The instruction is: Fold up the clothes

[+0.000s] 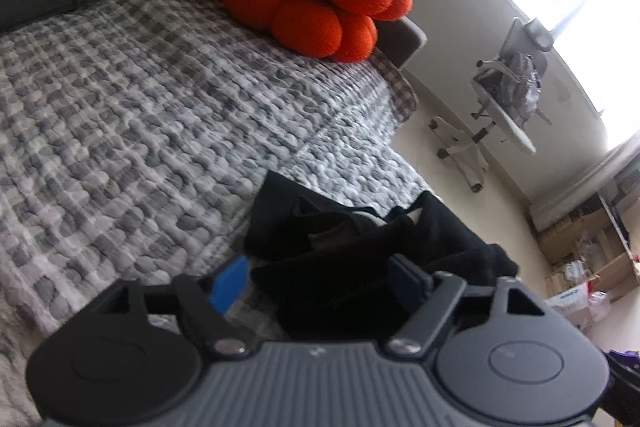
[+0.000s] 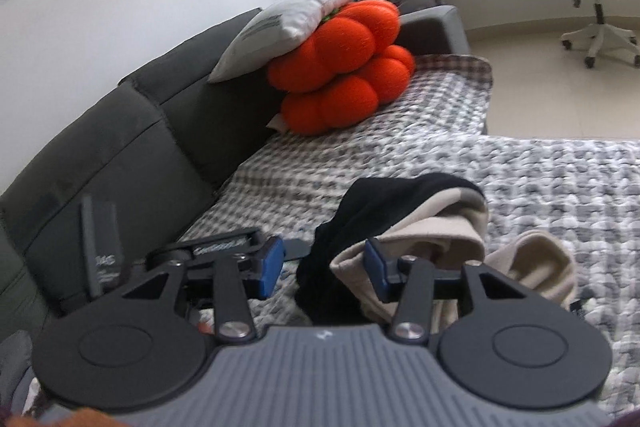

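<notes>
Left wrist view: the left gripper stands spread over a black garment lying on the checked blanket — pads clear.

Right wrist view: the right gripper is parted around black-and-beige clothes — no writing legible.

We see a sofa spread with a grey checked blanket. At its far end, against the armrest, two orange cushions sit stacked on the blanket, with a white pillow leaning on top of them. Nearer us than the cushions, a black garment lies crumpled on the blanket, and in the right view a beige garment lies bunched against it.
</notes>
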Tool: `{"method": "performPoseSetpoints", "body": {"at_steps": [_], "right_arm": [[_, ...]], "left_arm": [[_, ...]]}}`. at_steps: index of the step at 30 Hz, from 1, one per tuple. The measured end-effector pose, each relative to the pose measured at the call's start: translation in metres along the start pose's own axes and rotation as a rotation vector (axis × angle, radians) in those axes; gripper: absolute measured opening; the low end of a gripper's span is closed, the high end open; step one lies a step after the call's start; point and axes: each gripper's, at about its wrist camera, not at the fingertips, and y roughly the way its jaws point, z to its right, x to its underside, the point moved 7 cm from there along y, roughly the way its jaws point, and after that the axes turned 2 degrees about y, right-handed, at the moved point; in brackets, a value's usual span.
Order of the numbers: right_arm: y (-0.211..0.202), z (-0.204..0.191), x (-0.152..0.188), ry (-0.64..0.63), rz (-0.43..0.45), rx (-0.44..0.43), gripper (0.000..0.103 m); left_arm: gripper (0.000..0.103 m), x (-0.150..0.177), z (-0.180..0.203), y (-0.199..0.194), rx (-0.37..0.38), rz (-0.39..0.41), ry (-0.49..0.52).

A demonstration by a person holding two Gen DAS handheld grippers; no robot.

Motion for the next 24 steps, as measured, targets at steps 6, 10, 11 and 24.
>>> {"method": "performPoseSetpoints", "body": {"at_steps": [6, 10, 11, 24], "right_arm": [[-0.009, -0.013, -0.002, -0.04, 0.023, -0.016, 0.049], [-0.012, -0.021, -0.001, -0.064, 0.015, -0.048, 0.049], [-0.009, -0.022, 0.001, -0.067, 0.001, -0.054, 0.049], [0.047, -0.006, 0.044, -0.098, -0.201, 0.051, 0.049]], "left_arm": [[0.085, -0.003, -0.007, -0.001, -0.033, 0.006, -0.012], [0.085, -0.003, -0.009, 0.0, -0.033, -0.004, -0.025], [0.085, -0.003, -0.01, 0.001, -0.034, -0.004, -0.029], [0.085, -0.003, -0.016, 0.001, -0.041, -0.009, -0.064]]}}
